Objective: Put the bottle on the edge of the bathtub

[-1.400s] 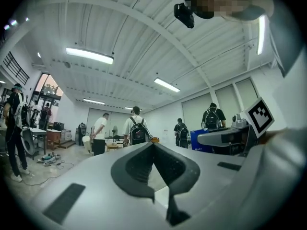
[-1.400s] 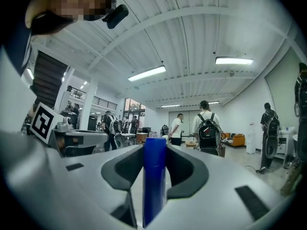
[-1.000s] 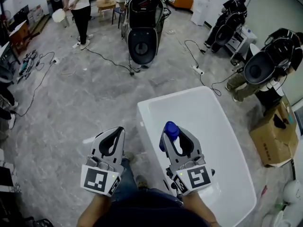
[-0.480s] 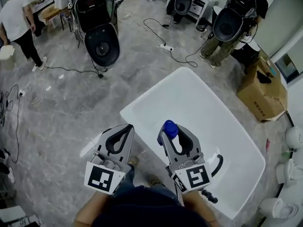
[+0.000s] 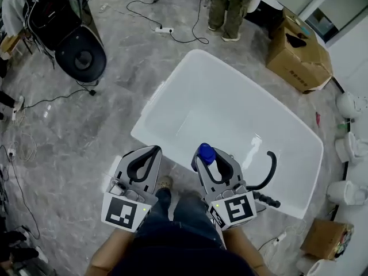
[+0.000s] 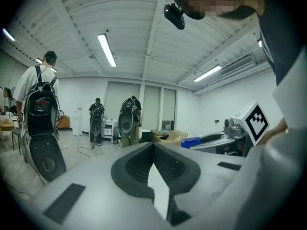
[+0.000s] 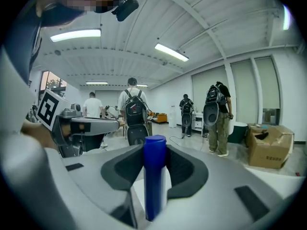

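Observation:
My right gripper (image 5: 209,156) is shut on a white bottle with a blue cap (image 5: 206,153), held upright over the near rim of the white bathtub (image 5: 150,105). In the right gripper view the bottle (image 7: 154,176) stands between the dark pads of the right gripper (image 7: 154,150). My left gripper (image 5: 146,152) hangs beside it, to the left, over the grey floor just outside the tub. Its jaws meet with nothing between them, as the left gripper view shows for the left gripper (image 6: 153,147).
A black curved faucet (image 5: 269,174) stands on the tub's near right rim. A cardboard box (image 5: 299,50) and a person's legs (image 5: 227,16) are beyond the tub. A black round device (image 5: 80,50) and cables lie at far left. White fixtures (image 5: 351,105) line the right.
The view has swung so the bathtub now lies closer and more central under the grippers. Both grippers keep their places in the view, the right one still holding the bottle.

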Motion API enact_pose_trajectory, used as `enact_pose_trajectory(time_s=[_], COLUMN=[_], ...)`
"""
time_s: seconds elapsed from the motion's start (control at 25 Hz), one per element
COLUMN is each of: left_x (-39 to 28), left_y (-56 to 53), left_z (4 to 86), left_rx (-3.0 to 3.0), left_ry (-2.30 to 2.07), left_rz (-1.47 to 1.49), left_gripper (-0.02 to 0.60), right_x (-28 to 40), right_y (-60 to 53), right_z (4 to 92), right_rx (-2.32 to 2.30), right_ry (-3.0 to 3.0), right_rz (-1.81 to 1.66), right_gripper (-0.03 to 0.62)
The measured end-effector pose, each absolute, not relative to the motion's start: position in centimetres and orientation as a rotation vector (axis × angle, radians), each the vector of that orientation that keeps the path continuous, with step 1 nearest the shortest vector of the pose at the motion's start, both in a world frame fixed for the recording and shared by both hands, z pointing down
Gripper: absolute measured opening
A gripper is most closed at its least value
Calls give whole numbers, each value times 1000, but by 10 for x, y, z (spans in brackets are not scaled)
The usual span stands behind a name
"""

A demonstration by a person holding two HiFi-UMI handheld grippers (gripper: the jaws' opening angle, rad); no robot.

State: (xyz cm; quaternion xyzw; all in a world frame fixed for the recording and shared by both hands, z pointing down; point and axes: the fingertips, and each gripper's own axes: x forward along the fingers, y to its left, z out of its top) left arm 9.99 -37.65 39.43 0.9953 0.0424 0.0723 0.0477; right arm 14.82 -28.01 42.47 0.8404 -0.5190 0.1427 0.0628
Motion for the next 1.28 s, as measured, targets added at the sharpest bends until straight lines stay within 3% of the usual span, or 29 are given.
enact_pose_trajectory(time_s=[0.52, 1.28], left_x=[132, 135], left_y=[-336, -329], left_z=[475, 572], left_rx=[2959, 2911], left_ry=[400, 370], left_rz=[422, 729], left_gripper=[25, 25], right_x=[155, 159], right_y=[-231, -238], right_z=[536, 688], right_rx=[2549, 2252], right_ry=[-1323, -1370], right_rz=[751, 1011], right_gripper=[156, 153])
